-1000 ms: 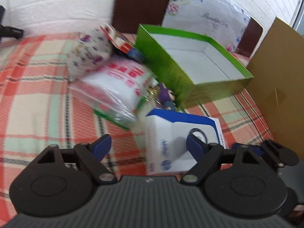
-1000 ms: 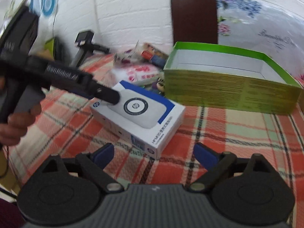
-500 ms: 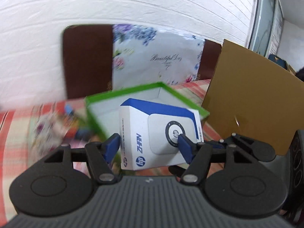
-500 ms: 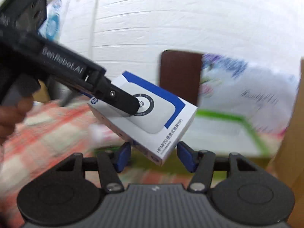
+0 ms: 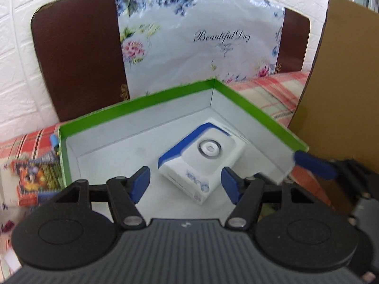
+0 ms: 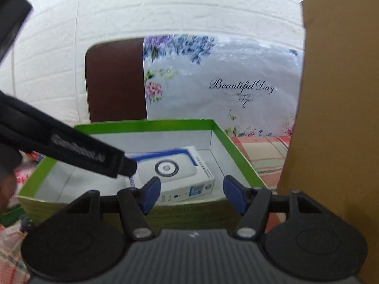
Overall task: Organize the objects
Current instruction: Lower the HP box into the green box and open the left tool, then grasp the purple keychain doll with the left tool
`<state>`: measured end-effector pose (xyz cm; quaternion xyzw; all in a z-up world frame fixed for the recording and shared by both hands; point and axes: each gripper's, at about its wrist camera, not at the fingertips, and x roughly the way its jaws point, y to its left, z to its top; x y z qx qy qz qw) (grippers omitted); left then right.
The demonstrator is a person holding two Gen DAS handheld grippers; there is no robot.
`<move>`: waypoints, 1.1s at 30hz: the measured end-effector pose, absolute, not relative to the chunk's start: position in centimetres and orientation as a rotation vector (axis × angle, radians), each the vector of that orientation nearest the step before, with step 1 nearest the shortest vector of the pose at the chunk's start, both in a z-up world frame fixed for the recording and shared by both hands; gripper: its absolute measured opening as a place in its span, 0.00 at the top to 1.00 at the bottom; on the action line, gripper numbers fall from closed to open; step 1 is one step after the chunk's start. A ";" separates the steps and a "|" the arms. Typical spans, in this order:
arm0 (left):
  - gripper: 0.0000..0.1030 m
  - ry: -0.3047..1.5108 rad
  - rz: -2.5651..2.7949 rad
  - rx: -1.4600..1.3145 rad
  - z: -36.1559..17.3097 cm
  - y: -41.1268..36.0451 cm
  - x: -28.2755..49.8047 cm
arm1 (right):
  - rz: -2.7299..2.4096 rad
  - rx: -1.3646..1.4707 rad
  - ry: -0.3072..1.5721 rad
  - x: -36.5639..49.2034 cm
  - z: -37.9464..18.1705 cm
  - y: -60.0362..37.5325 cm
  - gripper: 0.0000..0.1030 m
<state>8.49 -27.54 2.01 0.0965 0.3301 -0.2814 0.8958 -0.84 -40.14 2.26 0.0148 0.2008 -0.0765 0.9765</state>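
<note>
Both grippers hover with nothing gripped: the left gripper (image 5: 185, 184) part open, the right gripper (image 6: 191, 194) widening. Mid-frame, the white-and-blue box (image 5: 201, 159) lies inside the green tray (image 5: 258, 116) on a plaid tablecloth (image 5: 272, 90). Beyond: brown cardboard (image 5: 343, 82) at right, floral bag (image 5: 201, 40), white brick wall (image 6: 165, 7).

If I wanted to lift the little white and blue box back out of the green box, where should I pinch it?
Pinch the white and blue box across its two long sides, coming straight down from above. It lies flat on the floor of the green box, whose walls probably block a sideways approach.
</note>
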 end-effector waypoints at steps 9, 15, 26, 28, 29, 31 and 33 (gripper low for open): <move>0.34 0.660 -0.495 0.240 2.3 -24.3 5.3 | -0.080 0.170 0.438 -5.6 1.2 -38.9 0.35; 0.34 0.670 -0.465 0.206 2.7 -21.3 4.1 | -0.021 0.171 0.488 -6.1 1.5 -36.3 0.35; 0.34 0.712 -0.289 0.102 -0.2 -9.1 2.5 | 0.164 0.031 0.560 -5.9 0.9 -28.4 0.37; 0.34 0.742 -0.244 0.069 -1.0 -6.7 2.8 | 0.195 0.009 0.577 -5.4 0.5 -26.9 0.42; 0.34 0.751 -0.226 0.053 -1.3 -5.8 2.8 | 0.208 0.000 0.584 -5.1 0.4 -26.3 0.45; 0.34 0.761 -0.193 0.026 -1.9 -4.0 2.9 | 0.228 -0.015 0.592 -4.2 0.3 -25.2 0.47; 0.34 0.769 -0.176 -0.002 -2.5 -2.7 3.0 | 0.243 -0.036 0.612 -3.1 0.0 -24.1 0.51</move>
